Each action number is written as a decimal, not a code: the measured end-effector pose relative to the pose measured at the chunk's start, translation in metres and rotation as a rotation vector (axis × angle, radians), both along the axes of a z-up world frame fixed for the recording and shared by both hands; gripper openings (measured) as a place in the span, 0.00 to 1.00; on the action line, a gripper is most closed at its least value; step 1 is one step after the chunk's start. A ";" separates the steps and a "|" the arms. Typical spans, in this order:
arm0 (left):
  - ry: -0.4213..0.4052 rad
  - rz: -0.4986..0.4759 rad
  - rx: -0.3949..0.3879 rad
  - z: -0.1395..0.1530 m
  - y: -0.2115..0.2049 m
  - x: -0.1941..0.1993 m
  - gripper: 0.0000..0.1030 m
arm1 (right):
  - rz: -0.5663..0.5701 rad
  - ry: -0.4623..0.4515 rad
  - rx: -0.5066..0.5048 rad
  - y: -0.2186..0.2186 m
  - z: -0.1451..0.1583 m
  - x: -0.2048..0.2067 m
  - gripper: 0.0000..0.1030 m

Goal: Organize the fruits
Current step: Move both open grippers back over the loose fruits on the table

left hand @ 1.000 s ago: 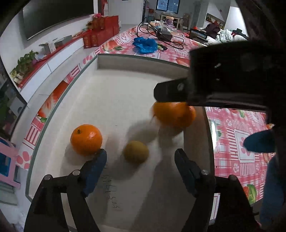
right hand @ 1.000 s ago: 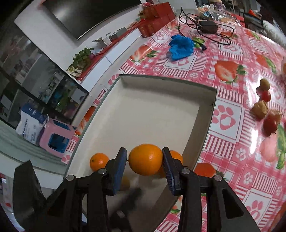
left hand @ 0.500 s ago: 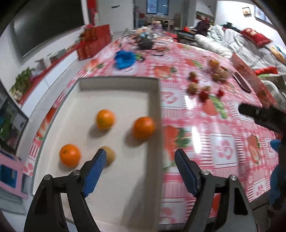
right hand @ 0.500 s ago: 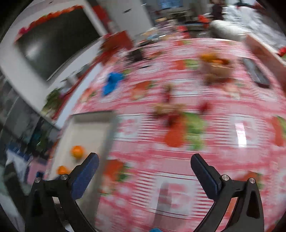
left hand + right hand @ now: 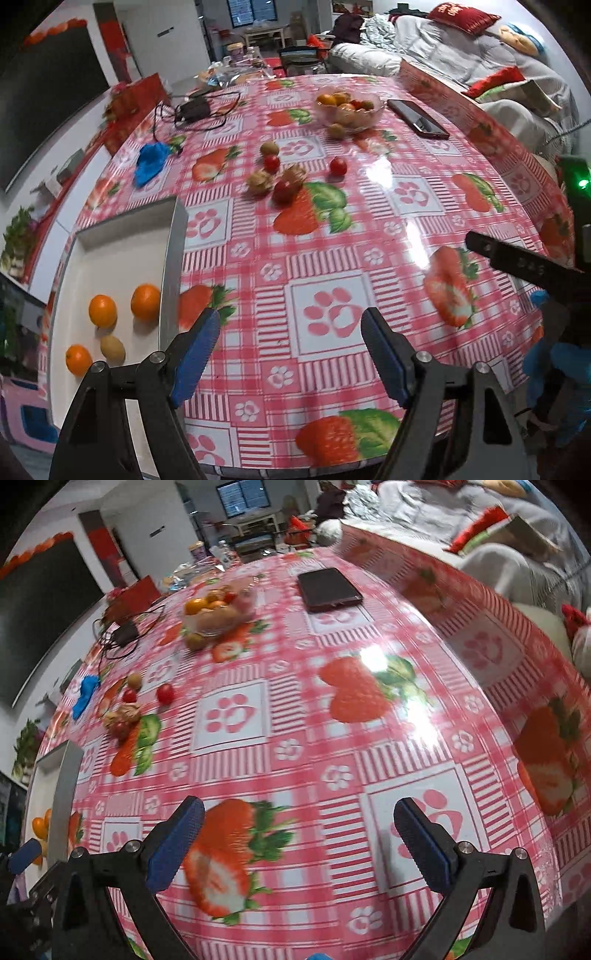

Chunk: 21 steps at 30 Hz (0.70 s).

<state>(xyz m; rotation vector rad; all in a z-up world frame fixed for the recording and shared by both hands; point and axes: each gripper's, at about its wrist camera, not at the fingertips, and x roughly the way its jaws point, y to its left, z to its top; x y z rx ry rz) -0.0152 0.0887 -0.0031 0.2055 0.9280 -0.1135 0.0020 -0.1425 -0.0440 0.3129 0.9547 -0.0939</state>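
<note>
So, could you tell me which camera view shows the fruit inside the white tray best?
The left wrist view: the white tray lies open at lower left, with three oranges and one greenish fruit visible. The right wrist view catches only the tray's edge and a sliver of orange.

A shallow white rectangular tray (image 5: 173, 236) lies at the bench's left edge and holds three round oranges (image 5: 145, 302) and one small greenish-brown kiwi (image 5: 112, 348), all apart from one another. Mid-bench, loose fruits lie near each other: small red tomatoes (image 5: 338, 165), papery brown husked fruits (image 5: 259, 181) and another kiwi (image 5: 269, 148). Farther back stands a clear glass bowl (image 5: 349, 107) piled with mixed orange and red fruit.
</note>
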 end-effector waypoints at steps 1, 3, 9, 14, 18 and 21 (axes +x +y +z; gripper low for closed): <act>0.000 -0.001 0.004 0.002 -0.003 0.002 0.79 | -0.003 0.007 0.008 -0.002 -0.003 0.002 1.00; 0.003 0.004 0.004 0.004 -0.005 0.006 0.79 | -0.005 0.016 0.012 -0.004 -0.008 0.004 1.00; 0.020 0.033 -0.003 0.015 -0.001 0.020 0.79 | 0.036 0.057 -0.086 0.004 -0.011 0.013 1.00; -0.008 0.065 -0.054 0.052 0.011 0.039 0.79 | 0.064 0.079 -0.209 0.018 -0.018 0.019 1.00; -0.066 0.069 -0.029 0.088 0.015 0.059 0.79 | 0.059 0.033 -0.224 0.018 -0.019 0.017 1.00; -0.091 0.074 -0.014 0.105 0.018 0.081 0.79 | 0.052 -0.001 -0.234 0.019 -0.019 0.015 1.00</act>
